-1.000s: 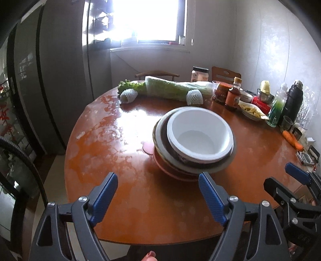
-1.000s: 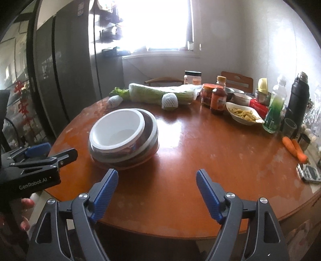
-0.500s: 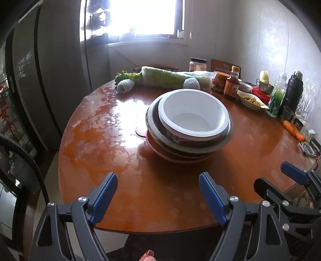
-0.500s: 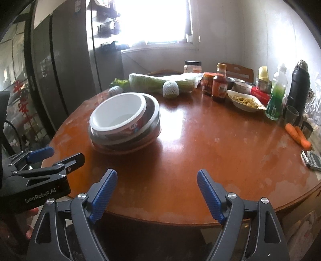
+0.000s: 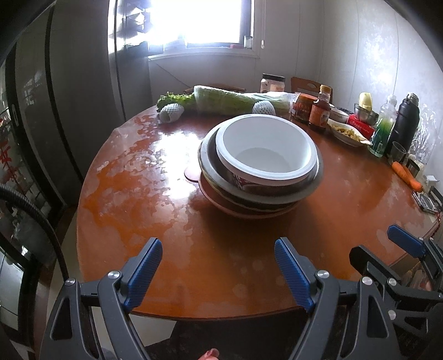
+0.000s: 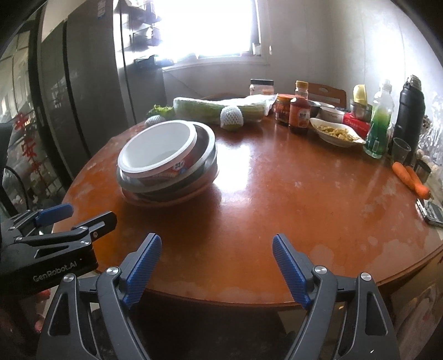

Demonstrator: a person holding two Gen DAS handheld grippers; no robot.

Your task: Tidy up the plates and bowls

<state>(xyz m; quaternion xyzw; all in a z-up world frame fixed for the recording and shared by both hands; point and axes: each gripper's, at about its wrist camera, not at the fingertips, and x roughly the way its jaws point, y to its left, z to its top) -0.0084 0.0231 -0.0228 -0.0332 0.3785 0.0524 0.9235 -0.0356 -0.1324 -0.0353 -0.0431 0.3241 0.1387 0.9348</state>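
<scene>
Nested stack: white paper bowl (image 5: pixel 265 151) atop grey metal bowls on round wooden table (image 5: pixel 155 210).
Left gripper (image 5: pixel 218 272) and right gripper (image 6: pixel 217 268) gape wide (both empty), short of it.

Both wrist views, table (image 5: pixel 221 277) edge, facing bowls (image 6: pixel 166 160)

A bright window (image 5: pixel 210 22) glares at the top centre above a pale sill. Dark tall cabinets (image 5: pixel 63 91) fill the left. Pale walls (image 5: pixel 368 55) stand right, behind a wooden chair (image 6: pixel 328 92).
</scene>
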